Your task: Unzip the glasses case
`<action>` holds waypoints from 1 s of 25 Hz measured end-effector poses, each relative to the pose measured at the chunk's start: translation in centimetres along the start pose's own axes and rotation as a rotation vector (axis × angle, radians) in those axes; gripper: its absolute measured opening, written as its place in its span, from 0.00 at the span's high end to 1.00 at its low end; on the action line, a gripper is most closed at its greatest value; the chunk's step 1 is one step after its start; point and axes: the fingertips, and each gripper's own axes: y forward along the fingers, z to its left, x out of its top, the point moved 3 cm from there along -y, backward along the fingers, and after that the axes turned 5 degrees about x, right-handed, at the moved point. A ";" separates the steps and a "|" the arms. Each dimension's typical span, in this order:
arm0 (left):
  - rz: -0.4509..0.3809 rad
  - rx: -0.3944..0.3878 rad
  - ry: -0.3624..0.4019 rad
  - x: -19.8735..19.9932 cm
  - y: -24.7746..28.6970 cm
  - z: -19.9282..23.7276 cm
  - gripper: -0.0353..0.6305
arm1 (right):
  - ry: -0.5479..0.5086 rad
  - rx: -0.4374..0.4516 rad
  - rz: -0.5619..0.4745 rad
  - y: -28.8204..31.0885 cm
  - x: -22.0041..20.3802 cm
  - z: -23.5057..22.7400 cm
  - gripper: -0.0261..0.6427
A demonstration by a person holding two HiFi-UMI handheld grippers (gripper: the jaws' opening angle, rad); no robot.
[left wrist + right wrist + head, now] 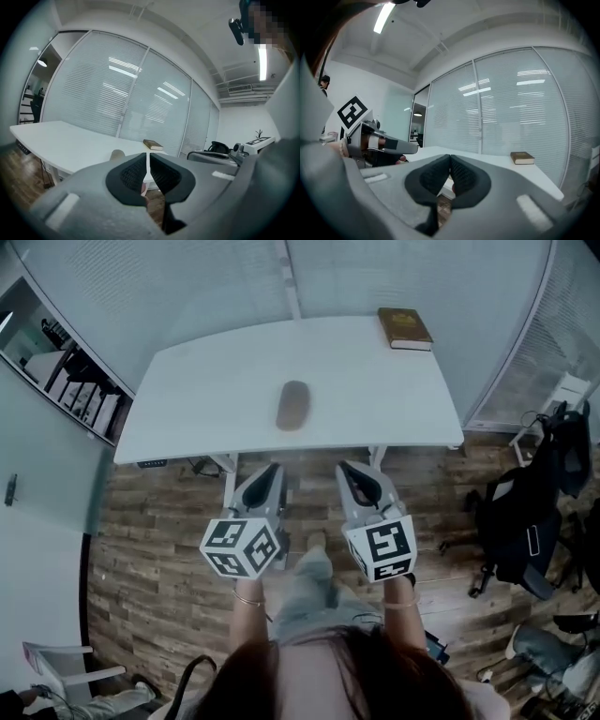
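Left gripper [270, 471]: we hold it out in front of our body, short of the table's near edge. It points roughly level toward the table, and its jaws are pressed together with nothing between them.
Right gripper [349, 469]: we carry it just beside the left one, at about the same height and pointing the same way. Its jaws are also closed on nothing.
Left forearm [246, 620]: it reaches straight forward from our body, with a thin bracelet at the wrist.
Right forearm [401, 620]: it runs parallel to the left, also with a bracelet at the wrist.
Glasses case [292, 405]: brown and oval, it lies flat near the middle of the table. It is well ahead of both grippers and neither touches it.
Table [197, 399]: white, with its near edge beyond our gripper tips.
Book [404, 328]: it lies at the table's far right corner, well apart from the case.
Floor [150, 549]: wood planks show under both grippers.
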 end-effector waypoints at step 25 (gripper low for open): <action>0.056 -0.015 -0.066 2.3 11.3 7.8 0.75 | -0.126 -0.020 -0.026 9.4 2.9 -5.2 0.96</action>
